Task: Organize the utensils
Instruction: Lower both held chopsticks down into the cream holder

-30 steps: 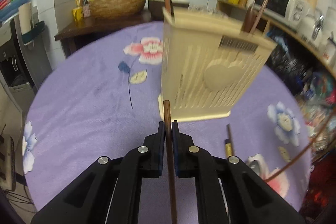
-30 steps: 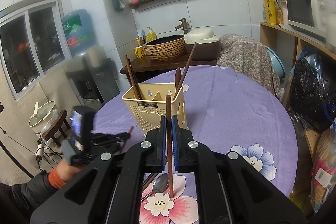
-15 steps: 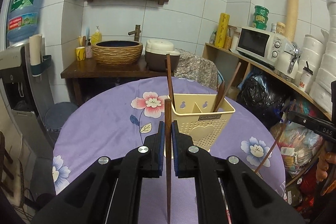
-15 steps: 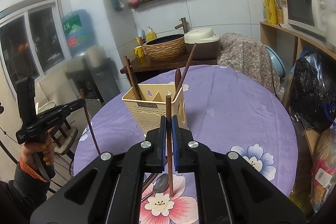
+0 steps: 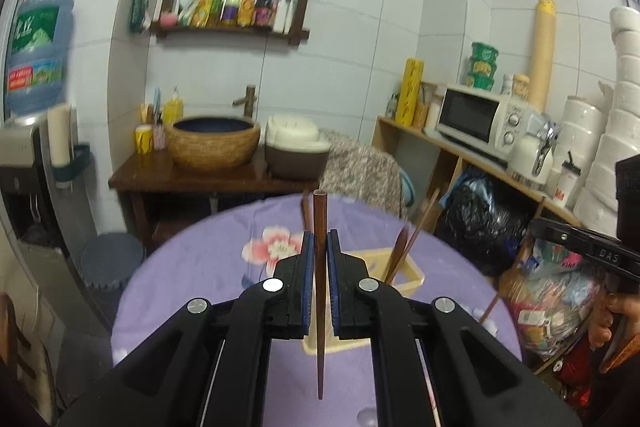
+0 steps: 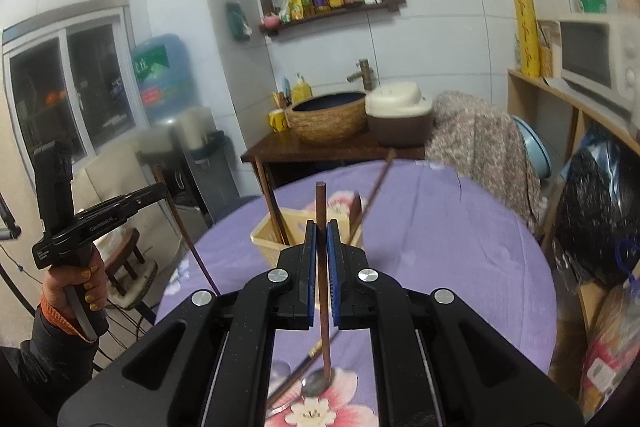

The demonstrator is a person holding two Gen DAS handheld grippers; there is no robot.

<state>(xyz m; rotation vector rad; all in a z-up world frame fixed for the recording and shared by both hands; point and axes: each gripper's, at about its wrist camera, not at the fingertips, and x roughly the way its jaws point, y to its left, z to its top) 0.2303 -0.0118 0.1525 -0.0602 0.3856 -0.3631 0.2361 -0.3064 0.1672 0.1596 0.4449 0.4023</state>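
Note:
My left gripper (image 5: 319,243) is shut on a brown chopstick (image 5: 320,215) that stands upright, held above the purple floral table (image 5: 192,267). Behind its fingers, a cream utensil holder (image 5: 412,277) holds chopsticks and a wooden spoon handle. My right gripper (image 6: 321,231) is shut on a second brown chopstick (image 6: 321,203), its lower end over a metal spoon (image 6: 316,383) lying on the cloth. The holder (image 6: 266,241) sits just beyond it. In the right wrist view a hand (image 6: 80,291) holds the left gripper (image 6: 162,189) off the table's left side.
A loose utensil (image 6: 304,363) lies beside the spoon. Behind the table stand a wooden counter with a wicker basin (image 5: 214,143) and a rice cooker (image 5: 294,151). A shelf with a microwave (image 5: 476,115) and a black bag (image 5: 484,223) stand to the right, a water dispenser (image 6: 172,99) to the left.
My left gripper has lifted and tilted upward with its chopstick, so the holder has dropped low behind its fingers. The right gripper has tilted up a little, still holding its chopstick.

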